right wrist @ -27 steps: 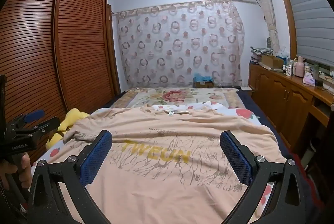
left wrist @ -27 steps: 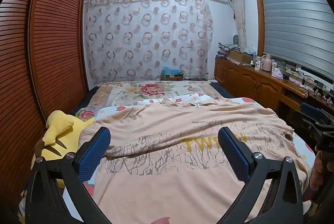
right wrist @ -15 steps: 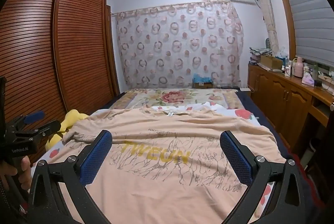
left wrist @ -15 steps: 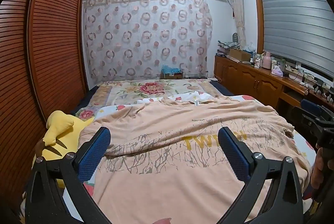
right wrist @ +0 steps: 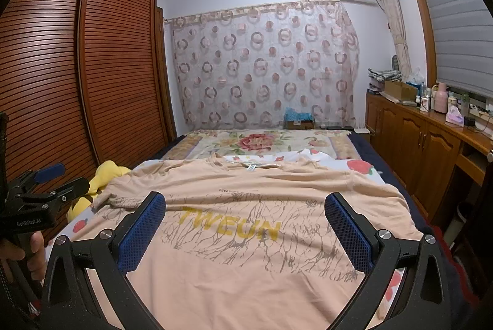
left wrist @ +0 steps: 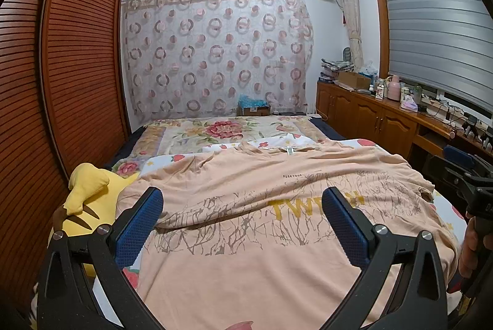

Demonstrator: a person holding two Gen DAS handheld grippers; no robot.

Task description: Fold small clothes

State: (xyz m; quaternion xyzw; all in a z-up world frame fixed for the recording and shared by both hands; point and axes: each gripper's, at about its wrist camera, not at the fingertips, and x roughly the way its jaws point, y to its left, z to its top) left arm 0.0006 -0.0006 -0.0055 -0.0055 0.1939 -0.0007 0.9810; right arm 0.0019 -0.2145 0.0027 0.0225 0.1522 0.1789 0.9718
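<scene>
Moved since earlier: pretty much nothing tbh, both views match the earlier frames apart from a tiny camera drift, and the shirt lies just as it did.
Shirt: peach t-shirt (right wrist: 246, 237) with yellow lettering, spread print-up on the bed (right wrist: 363, 168), hem at the near edge, collar pointing to the far end.
Long axis: runs straight away from both grippers, hem close, collar far, so the sleeves stick out toward the bed's left and right edges.
Wrinkles: the left sleeve side is rumpled, with a ridge running across the chest in the left wrist view; the right side looks flatter.
Left gripper: left gripper (left wrist: 243, 216) is spread as wide as it goes, nothing between the pads, hovering over the near-left part of the shirt.
Right gripper: right gripper (right wrist: 246, 222) same deal, wide open and empty, over the near middle-right.
Who's nearer: my guess is each one takes its own side, left for the left hem corner and sleeve, right for the right.
Next move (guess): drop down onto the hem or side edges, then fold inward.
Neighbours: yellow plush toy (left wrist: 89, 200) sits at the bed's left edge just beside the left sleeve; could snag there.
Progress: no fold made yet.
</scene>
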